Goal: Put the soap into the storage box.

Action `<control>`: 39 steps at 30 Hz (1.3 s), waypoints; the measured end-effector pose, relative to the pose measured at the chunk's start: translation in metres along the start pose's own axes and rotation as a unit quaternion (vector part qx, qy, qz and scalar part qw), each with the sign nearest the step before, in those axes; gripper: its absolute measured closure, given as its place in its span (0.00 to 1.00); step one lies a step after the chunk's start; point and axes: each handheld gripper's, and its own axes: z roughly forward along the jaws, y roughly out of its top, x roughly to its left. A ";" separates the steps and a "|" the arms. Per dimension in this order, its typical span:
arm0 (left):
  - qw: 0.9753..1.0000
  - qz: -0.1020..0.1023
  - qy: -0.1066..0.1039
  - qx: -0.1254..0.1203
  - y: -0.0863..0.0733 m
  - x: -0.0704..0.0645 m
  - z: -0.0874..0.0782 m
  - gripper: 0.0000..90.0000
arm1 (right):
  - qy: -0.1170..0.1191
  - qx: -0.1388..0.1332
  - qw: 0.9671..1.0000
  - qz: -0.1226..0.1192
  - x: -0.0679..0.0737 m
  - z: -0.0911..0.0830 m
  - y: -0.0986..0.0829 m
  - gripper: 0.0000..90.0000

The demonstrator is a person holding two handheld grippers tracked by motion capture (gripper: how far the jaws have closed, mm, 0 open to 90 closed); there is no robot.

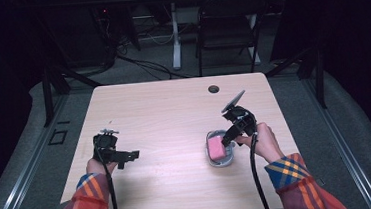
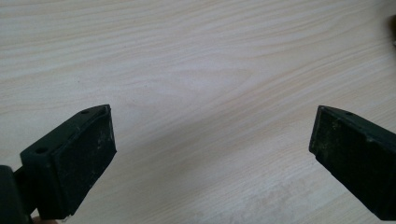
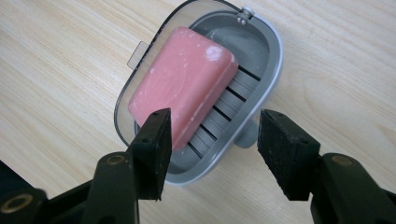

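Black jaws of the right gripper point(image 3: 212, 156) are spread apart just above a grey soap dish point(image 3: 261, 88). Pink soap point(image 3: 182, 84) lies tilted inside it. On the wood table point(image 1: 164, 111), the left gripper point(image 2: 212, 154) is wide apart too, holding nothing, far from the dish.

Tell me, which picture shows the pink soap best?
The right gripper view: the pink soap lies close up, tilted in its grey dish. The high view shows it small and far off; the left gripper view looks at the bare table.
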 end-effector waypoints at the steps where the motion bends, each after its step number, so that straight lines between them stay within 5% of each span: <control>1: 1.000 0.003 0.000 0.001 0.001 0.000 0.000 0.00 | -0.002 -0.004 1.000 -0.001 0.000 -0.001 -0.001 0.46; 19: 1.000 0.003 -0.002 -0.003 -0.001 0.001 -0.002 0.00 | -0.029 -0.049 0.997 -0.045 0.000 -0.027 -0.014 0.16; 39: 1.000 0.012 -0.002 -0.002 0.000 -0.001 -0.001 0.00 | -0.068 -0.089 0.992 -0.061 -0.009 -0.053 -0.043 0.05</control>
